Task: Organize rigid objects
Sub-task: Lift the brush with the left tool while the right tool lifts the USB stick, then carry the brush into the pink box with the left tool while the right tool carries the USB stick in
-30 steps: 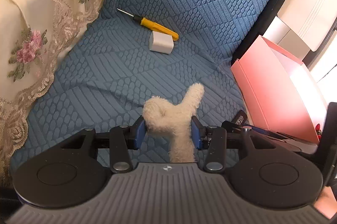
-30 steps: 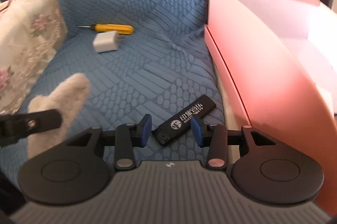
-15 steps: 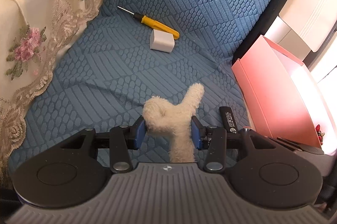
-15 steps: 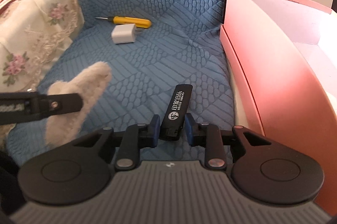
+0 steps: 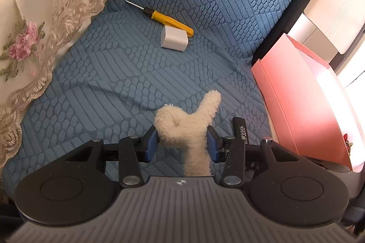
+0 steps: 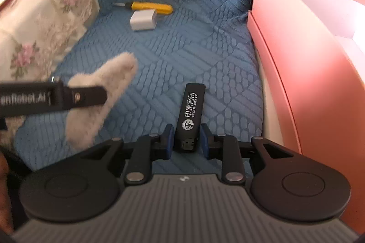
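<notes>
Grasp of a black lighter [image 6: 191, 110] lying on the blue quilted seat cushion [image 5: 127, 74], just beside the pink box [image 6: 303, 83]. Right gripper [image 6: 185, 140] has its pads closed on the lighter's near end; its printed body points away toward the backrest. Left gripper [image 5: 182, 142] is clamped on a cream plush toy [image 5: 189, 126]. Lifting straight up before swinging toward the box should keep this end-held lighter from pivoting. Yellow screwdriver [image 5: 168, 20] and white charger [image 5: 174, 38] remain touching each other farther back.
</notes>
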Demonstrator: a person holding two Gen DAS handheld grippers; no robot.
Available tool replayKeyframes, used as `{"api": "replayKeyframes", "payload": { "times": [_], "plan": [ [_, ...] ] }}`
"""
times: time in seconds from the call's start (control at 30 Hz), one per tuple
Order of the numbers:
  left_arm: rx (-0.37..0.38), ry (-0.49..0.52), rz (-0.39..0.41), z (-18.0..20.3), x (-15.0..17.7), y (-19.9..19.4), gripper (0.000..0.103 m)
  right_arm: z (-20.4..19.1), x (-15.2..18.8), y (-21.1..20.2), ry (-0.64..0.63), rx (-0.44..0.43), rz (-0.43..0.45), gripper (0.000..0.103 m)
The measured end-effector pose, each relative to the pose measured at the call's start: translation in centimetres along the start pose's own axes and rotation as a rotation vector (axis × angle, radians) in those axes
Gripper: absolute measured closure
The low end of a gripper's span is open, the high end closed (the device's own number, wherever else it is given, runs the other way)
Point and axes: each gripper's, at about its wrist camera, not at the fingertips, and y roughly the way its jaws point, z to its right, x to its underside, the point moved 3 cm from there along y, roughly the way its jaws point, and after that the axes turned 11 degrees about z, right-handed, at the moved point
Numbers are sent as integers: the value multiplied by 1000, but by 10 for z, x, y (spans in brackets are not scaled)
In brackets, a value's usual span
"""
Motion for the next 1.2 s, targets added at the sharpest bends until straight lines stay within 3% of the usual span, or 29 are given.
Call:
{"api": "replayKeyframes", "payload": {
  "times": [0.17, 0.53, 0.67, 0.97, 1.2],
  "plan": [
    [2, -6, -6, -1, 0, 2, 53, 1, -6, 8, -6, 19, 42, 74],
    [9, 3, 0, 1, -1, 3, 53, 0, -5, 11, -64, 34, 34, 76],
    [4, 21, 1, 3, 1, -1, 53, 4, -6, -6, -95, 52, 58, 76],
    [18, 59, 26, 27, 3, -29, 53, 13, -6, -51, -49, -1, 75, 76],
    [41, 30, 38, 57, 1, -60, 53, 18, -12, -99, -13, -36, 109, 76]
  ]
}}
